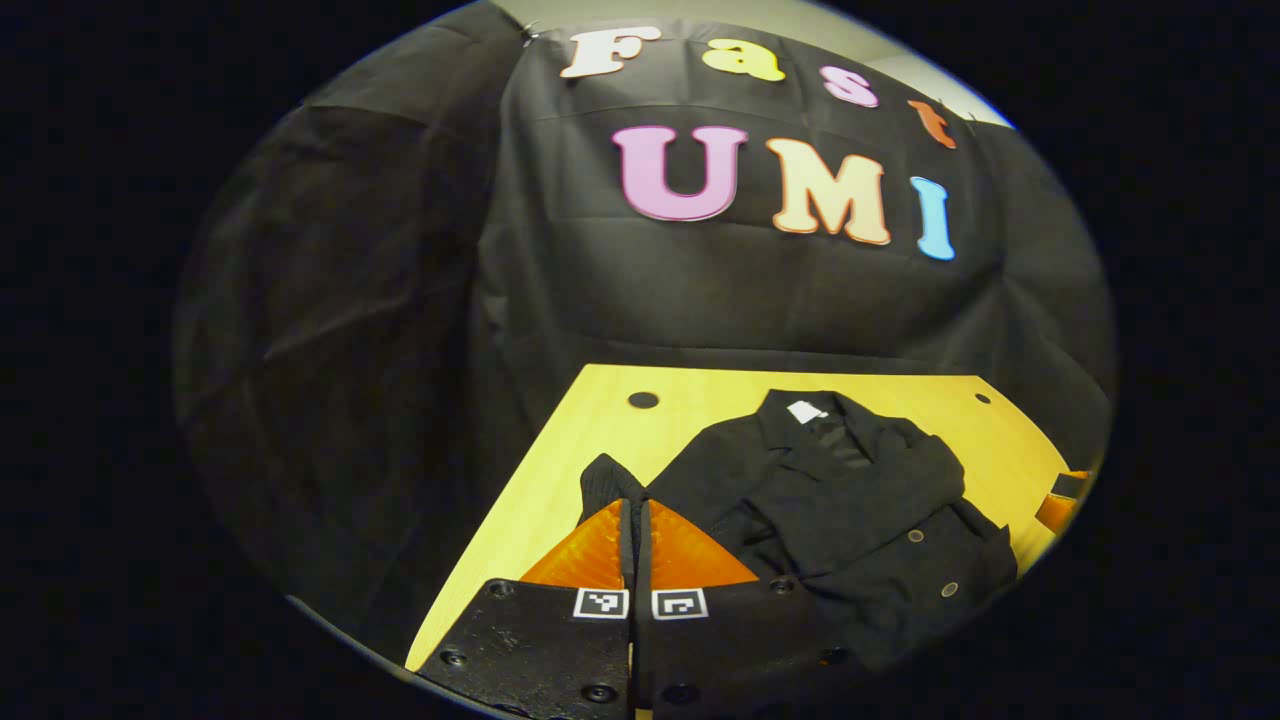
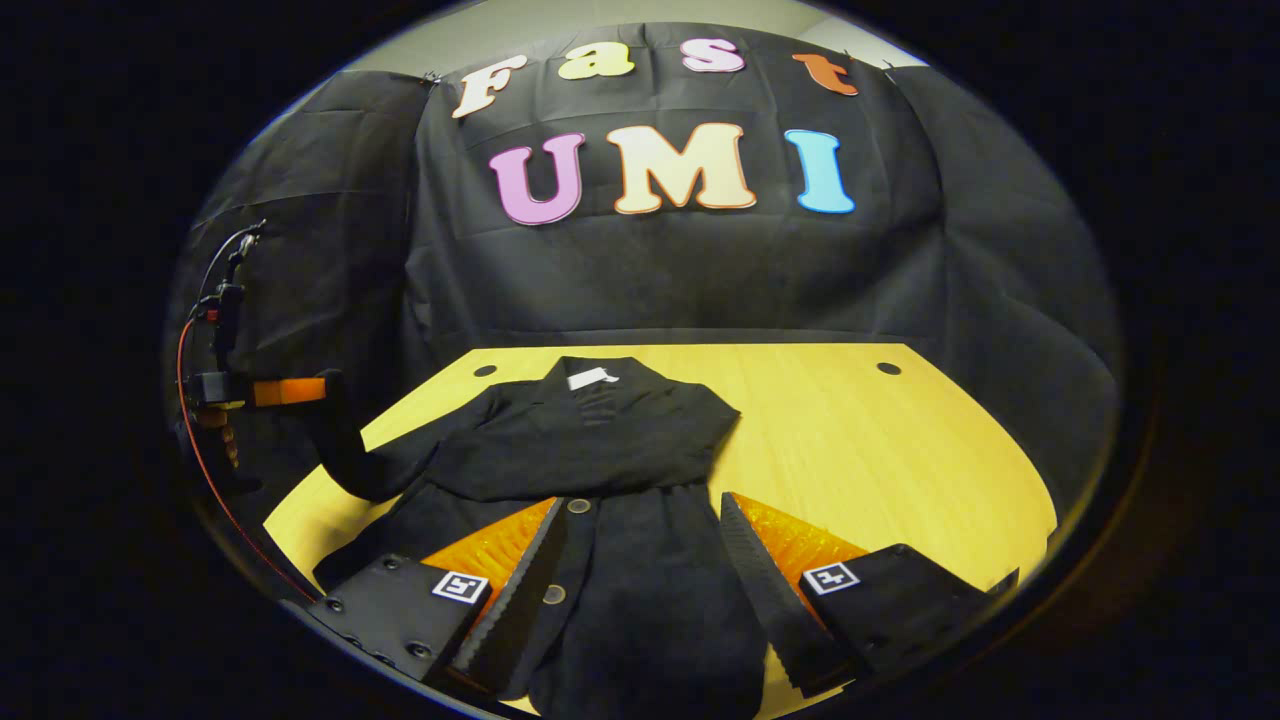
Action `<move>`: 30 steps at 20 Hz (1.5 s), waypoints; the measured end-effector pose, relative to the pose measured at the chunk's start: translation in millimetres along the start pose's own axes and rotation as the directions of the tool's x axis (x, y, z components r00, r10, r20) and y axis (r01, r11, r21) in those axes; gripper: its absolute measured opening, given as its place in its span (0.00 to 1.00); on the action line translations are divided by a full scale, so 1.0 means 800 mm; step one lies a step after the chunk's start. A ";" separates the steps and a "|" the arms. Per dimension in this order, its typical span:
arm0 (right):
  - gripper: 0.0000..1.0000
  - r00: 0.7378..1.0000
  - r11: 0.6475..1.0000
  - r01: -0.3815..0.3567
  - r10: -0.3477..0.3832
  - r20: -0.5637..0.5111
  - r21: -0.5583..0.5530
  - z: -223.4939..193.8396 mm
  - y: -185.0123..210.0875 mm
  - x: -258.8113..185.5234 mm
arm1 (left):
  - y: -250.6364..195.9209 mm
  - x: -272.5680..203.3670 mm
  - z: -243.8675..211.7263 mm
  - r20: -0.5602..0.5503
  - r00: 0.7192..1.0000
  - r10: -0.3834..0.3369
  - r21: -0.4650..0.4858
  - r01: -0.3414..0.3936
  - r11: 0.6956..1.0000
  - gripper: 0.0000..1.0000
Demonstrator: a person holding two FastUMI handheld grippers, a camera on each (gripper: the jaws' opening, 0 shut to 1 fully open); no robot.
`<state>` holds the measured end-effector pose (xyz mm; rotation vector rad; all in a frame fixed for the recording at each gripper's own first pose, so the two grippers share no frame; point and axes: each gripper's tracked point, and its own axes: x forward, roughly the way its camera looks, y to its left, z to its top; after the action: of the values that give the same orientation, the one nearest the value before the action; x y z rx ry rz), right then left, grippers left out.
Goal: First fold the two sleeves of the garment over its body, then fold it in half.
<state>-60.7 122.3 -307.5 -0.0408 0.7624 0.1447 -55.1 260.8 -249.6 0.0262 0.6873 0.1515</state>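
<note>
Closest in, in the left gripper view, the left gripper (image 1: pixel 634 520) has its fingers pressed together on a black sleeve cuff (image 1: pixel 603 482), lifted off the yellow wooden tabletop (image 1: pixel 560 450). In the right gripper view, the right gripper (image 2: pixel 640 530) hovers wide open over the lower front of the black button-up jacket (image 2: pixel 640 590), holding nothing. Further out, the jacket lies flat on the tabletop, collar toward the far wall, one sleeve (image 2: pixel 570 465) already folded across its chest. A white label (image 2: pixel 592 378) sits inside the collar. Behind it hangs the black cloth wall (image 2: pixel 700 270).
</note>
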 end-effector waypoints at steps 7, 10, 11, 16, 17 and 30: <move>0.98 0.990 0.987 0.142 -0.143 0.011 0.079 -0.005 -0.074 -0.034 | -0.135 0.053 0.043 0.018 0.976 -0.216 0.095 0.213 0.972 0.00; 0.98 0.978 0.971 0.207 -0.209 0.008 0.117 -0.012 -0.101 -0.053 | -0.190 0.076 0.047 -0.011 0.956 -0.292 0.108 0.291 0.951 0.00; 0.98 0.973 0.965 0.228 -0.231 0.008 0.130 -0.014 -0.110 -0.060 | -0.208 0.081 0.049 -0.018 0.948 -0.317 0.109 0.317 0.942 0.00; 0.98 0.947 0.931 0.317 -0.322 -0.003 0.179 -0.029 -0.136 -0.087 | -0.290 0.108 0.058 -0.038 0.906 -0.422 0.164 0.422 0.892 0.00; 0.98 0.942 0.924 0.330 -0.335 -0.010 0.190 -0.033 -0.139 -0.093 | -0.305 0.112 0.055 -0.051 0.898 -0.437 0.171 0.439 0.882 0.00; 0.98 0.924 0.896 0.372 -0.381 -0.007 0.241 -0.036 -0.116 -0.097 | -0.399 0.121 0.039 -0.119 0.812 -0.572 0.150 0.584 0.798 0.61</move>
<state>-122.4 19.1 -276.4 0.0436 0.7136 -0.3168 79.8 -39.3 -309.9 -0.0177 0.7483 -0.5087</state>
